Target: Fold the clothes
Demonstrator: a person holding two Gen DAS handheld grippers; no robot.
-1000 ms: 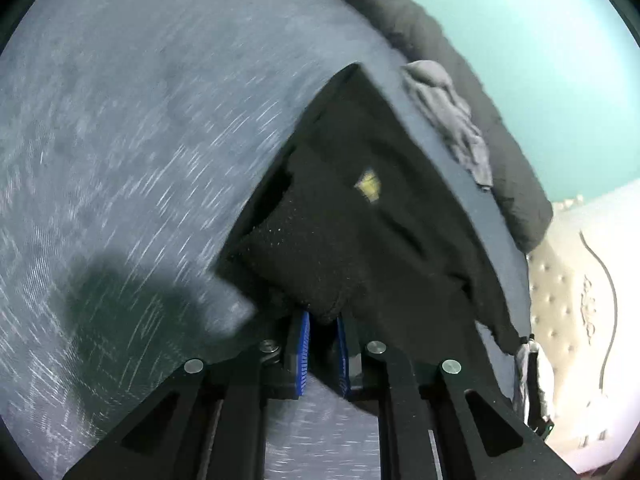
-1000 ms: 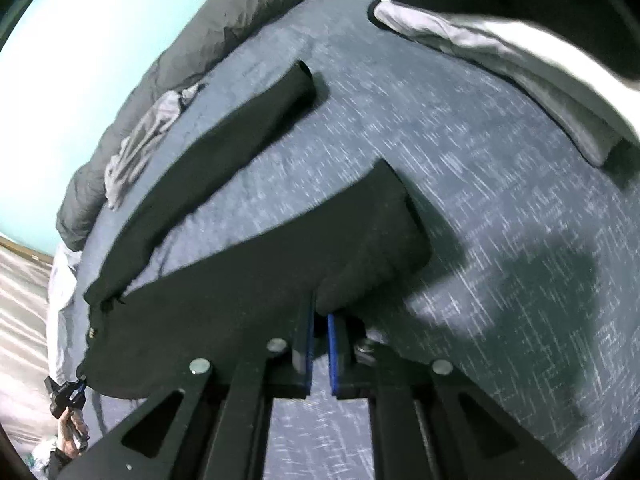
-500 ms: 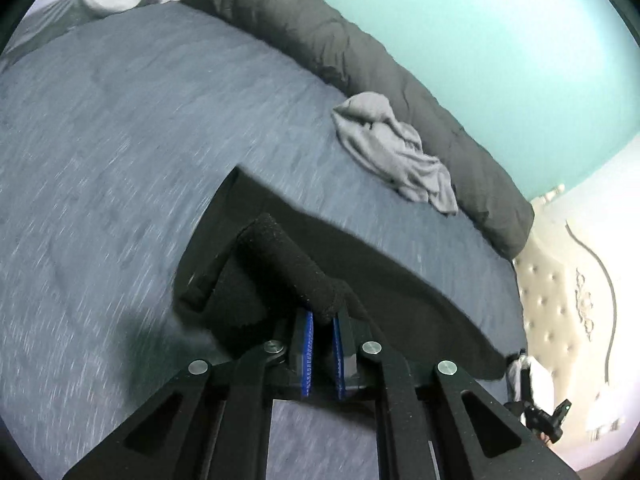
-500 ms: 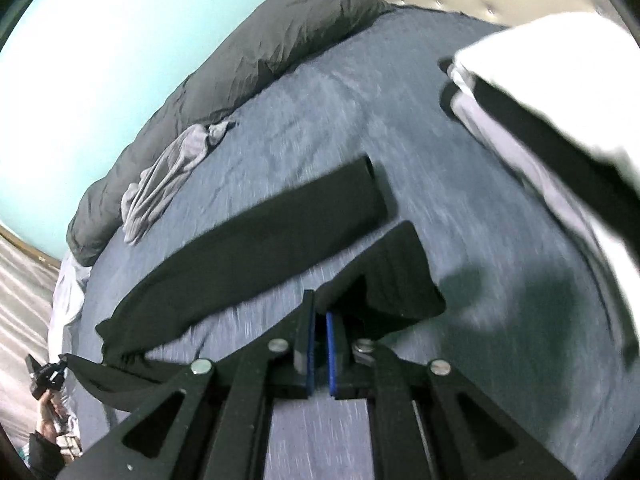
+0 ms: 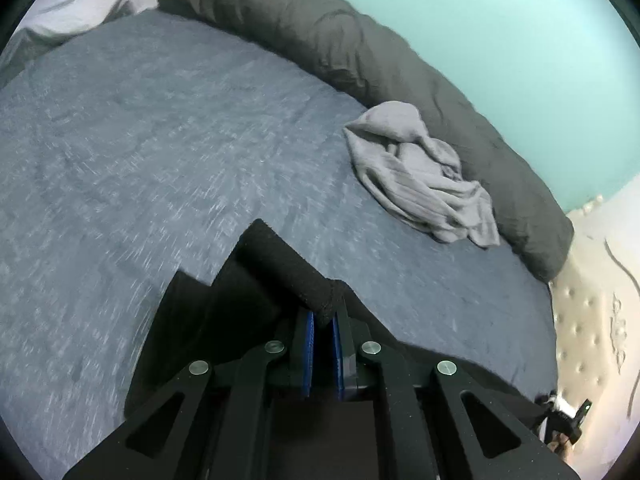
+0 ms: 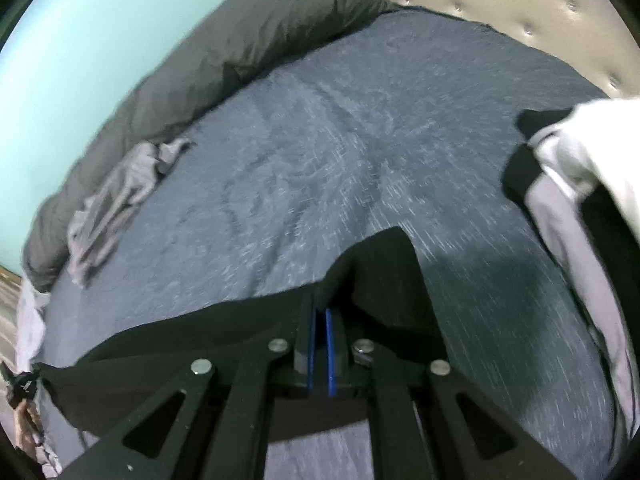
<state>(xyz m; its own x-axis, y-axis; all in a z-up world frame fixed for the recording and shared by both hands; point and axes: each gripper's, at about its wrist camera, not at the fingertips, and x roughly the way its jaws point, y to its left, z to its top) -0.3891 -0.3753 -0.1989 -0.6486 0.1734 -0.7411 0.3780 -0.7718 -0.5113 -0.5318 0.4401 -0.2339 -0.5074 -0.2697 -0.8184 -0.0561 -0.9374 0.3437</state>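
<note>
**Both grippers pinching the black garment over the bed**

The left gripper (image 5: 323, 322) tilts down toward the bed, its blue pads nearly together and clamped on a rolled edge of the black garment (image 5: 280, 272), which juts forward from the jaws like a dark tube. The right gripper (image 6: 320, 312) points down at a similar slant, jaws narrowed to a slit with a corner of the same black cloth (image 6: 384, 280) pinched between them; the fabric peaks up just past the fingers and drapes away to the left. The garment hangs between the 2 tools above the blue-grey bedspread (image 5: 140, 140). Most of it is hidden under the gripper bodies, so its shape cannot be made out. The bedspread is streaked with blur. A crumpled grey cloth (image 5: 420, 176) lies near the dark rolled duvet (image 5: 360, 48). A pale and black pile (image 6: 580, 184) is cut off at the right edge
</note>
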